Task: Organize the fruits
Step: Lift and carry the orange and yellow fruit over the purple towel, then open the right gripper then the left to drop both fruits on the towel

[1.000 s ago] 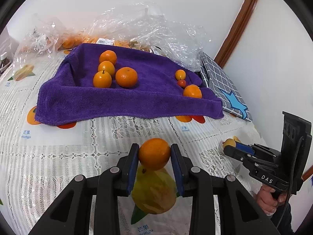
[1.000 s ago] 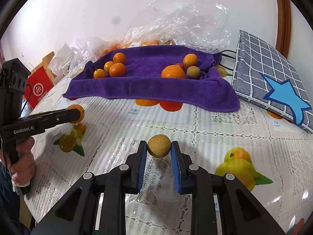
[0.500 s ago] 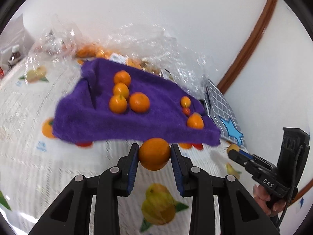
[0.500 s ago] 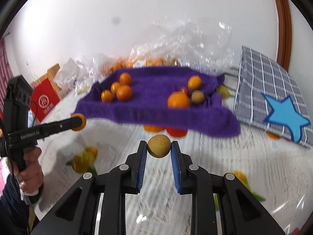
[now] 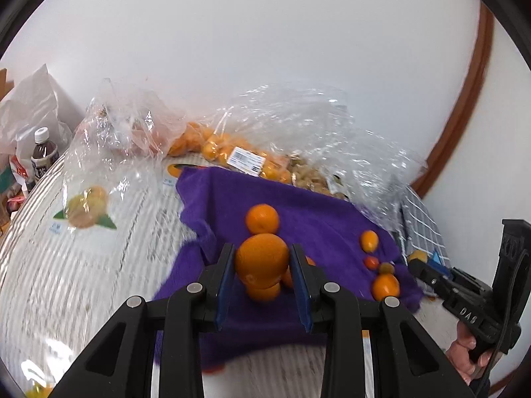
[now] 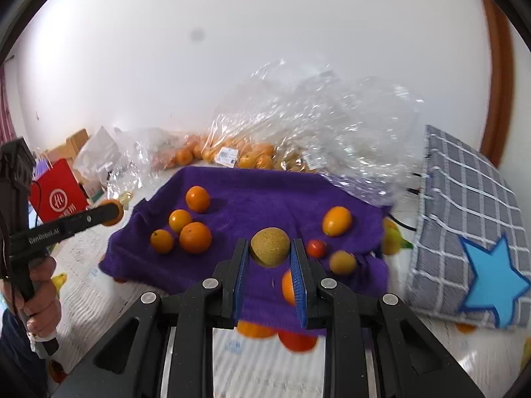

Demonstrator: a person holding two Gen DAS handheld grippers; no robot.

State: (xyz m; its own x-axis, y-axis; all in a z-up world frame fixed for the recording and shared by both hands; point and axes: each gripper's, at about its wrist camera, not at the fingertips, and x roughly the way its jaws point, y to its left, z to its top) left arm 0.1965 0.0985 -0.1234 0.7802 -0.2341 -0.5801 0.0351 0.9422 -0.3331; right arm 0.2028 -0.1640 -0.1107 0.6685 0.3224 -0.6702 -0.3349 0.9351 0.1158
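Left gripper [image 5: 262,265] pinching an orange [image 5: 261,259], frame centre | right gripper [image 6: 269,258] pinching a tan fruit [image 6: 269,247] | purple towel [image 6: 265,195] holds sorted groups | both fruits not yet placed

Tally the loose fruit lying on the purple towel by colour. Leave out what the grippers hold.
Orange fruit: 6, one partly hidden
Red fruit: 1
Yellow-brown fruit: 1
Total on the purple towel: 8
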